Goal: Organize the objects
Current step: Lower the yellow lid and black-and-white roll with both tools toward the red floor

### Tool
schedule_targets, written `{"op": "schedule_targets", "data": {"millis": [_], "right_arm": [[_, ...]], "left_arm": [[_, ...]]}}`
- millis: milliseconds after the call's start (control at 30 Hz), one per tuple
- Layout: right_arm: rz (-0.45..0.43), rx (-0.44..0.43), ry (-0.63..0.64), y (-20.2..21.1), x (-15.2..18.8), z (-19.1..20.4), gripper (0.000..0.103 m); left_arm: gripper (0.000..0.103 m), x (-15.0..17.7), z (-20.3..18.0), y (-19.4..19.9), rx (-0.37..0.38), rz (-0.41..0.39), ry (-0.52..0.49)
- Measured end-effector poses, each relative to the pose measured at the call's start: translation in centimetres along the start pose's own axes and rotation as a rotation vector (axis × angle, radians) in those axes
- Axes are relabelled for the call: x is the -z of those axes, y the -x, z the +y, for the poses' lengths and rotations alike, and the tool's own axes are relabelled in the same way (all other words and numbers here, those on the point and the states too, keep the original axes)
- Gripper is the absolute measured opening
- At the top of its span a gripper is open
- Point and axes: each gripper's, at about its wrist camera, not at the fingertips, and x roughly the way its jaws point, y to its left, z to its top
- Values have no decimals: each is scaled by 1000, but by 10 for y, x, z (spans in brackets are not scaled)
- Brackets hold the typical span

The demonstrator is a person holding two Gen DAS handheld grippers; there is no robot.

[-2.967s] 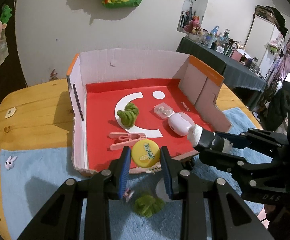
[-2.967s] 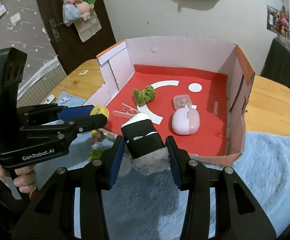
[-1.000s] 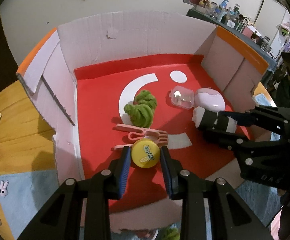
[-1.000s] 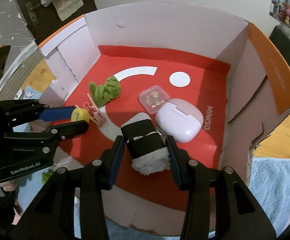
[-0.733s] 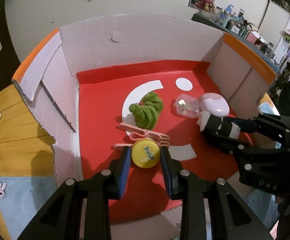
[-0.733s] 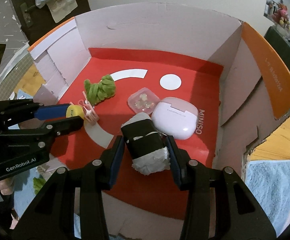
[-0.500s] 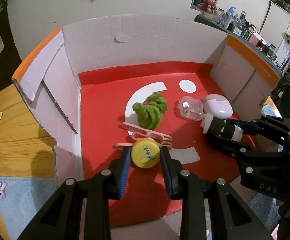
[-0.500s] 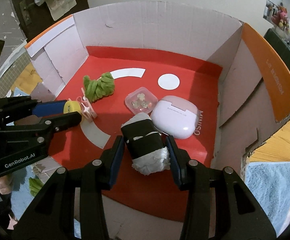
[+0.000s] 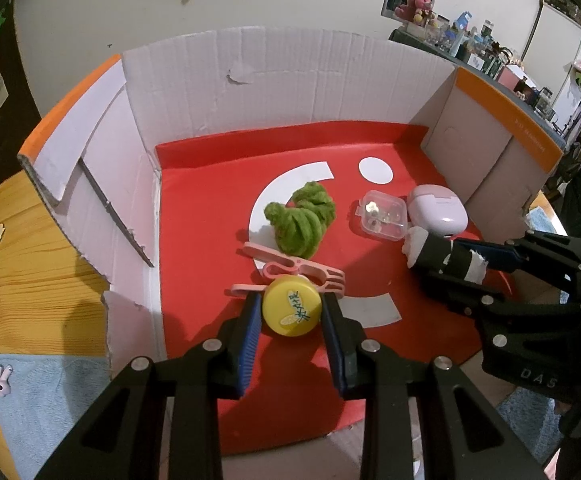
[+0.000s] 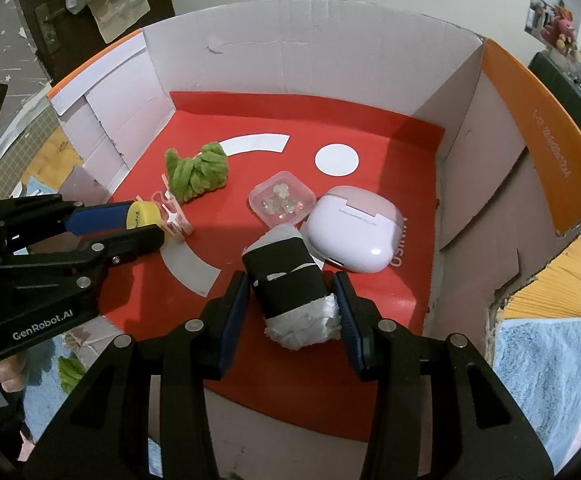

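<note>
A cardboard box [image 9: 250,92] with a red floor stands on the table. My left gripper [image 9: 291,312] is shut on a yellow round cap [image 9: 291,311], low over the box floor beside a pink clothes peg [image 9: 290,266]. My right gripper [image 10: 290,296] is shut on a black roll with white wrapped ends [image 10: 290,284], hovering next to a pink earbud case [image 10: 356,234]. In the box also lie a green fuzzy scrunchie [image 9: 300,218] and a small clear case [image 10: 282,199]. The left gripper [image 10: 130,224] with its cap shows at the left of the right wrist view.
The box walls [image 10: 502,128] rise on the far, left and right sides. A blue towel [image 10: 542,360] covers the wooden table [image 9: 18,248] in front. A green scrunchie [image 10: 68,374] lies on the towel outside the box. A hand [image 10: 4,372] holds the left gripper's handle.
Both grippers came forward from the towel over the box's front edge and now hang inside it, each still holding its object. In the last second they hardly shifted.
</note>
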Motion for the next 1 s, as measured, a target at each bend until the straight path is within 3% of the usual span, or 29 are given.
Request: {"op": "schedule_targets", "data": {"millis": [733, 1000], "right_arm": [[-2, -21, -19, 0, -1, -1, 43], [-8, -34, -21, 1, 1, -1, 47]], "left_arm": [[32, 1, 0, -4, 2, 7, 3], [37, 1, 0, -2, -4, 0, 0]]}}
